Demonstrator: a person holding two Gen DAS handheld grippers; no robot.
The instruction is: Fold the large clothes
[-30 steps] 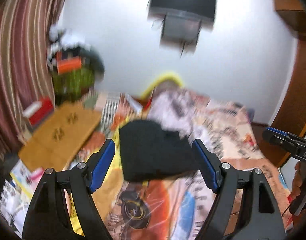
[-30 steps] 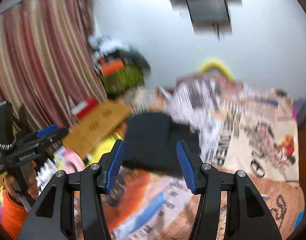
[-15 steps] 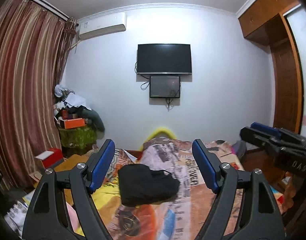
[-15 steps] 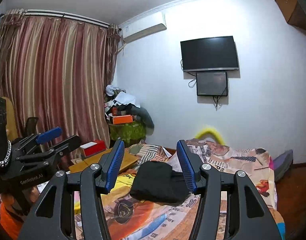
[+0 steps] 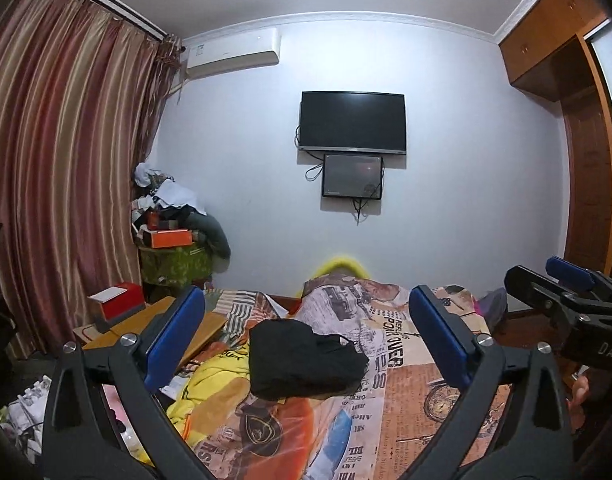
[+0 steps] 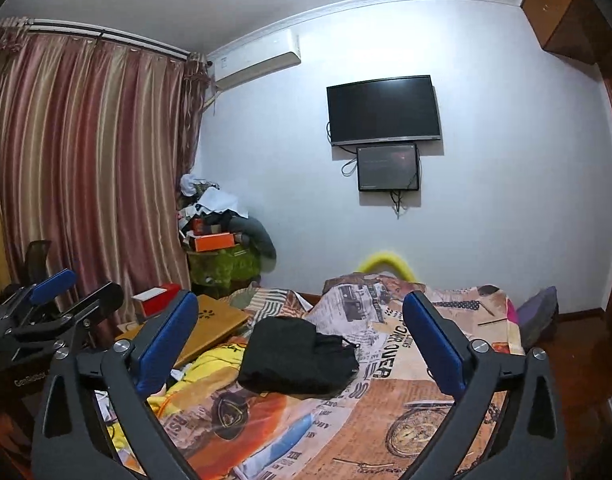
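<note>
Since the earlier picture, both my grippers have pulled back from the folded black garment (image 5: 304, 360), and the room looks sharp now, not blurred. My left gripper (image 5: 306, 336) points level over the bed, and its jaws are opening wide with nothing between the blue pads (image 5: 174, 338). My right gripper (image 6: 300, 338) does the same, jaws opening and empty; it also shows at the right edge of the left wrist view.

Beyond the fingertips, the black garment lies in a compact bundle on the printed bedspread (image 5: 406, 396), apart from both grippers. Just left of the garment is a crumpled yellow cloth (image 5: 210, 384). Further left of the garment a low wooden table (image 6: 216, 316) stands beside the bed, with a red box (image 5: 118, 304) behind it. Behind the garment the bedspread rises in a hump. Far behind, a black television (image 5: 352, 122) hangs on the white wall, a smaller screen (image 5: 352, 176) under it, and striped curtains (image 5: 66, 168) at the left.
</note>
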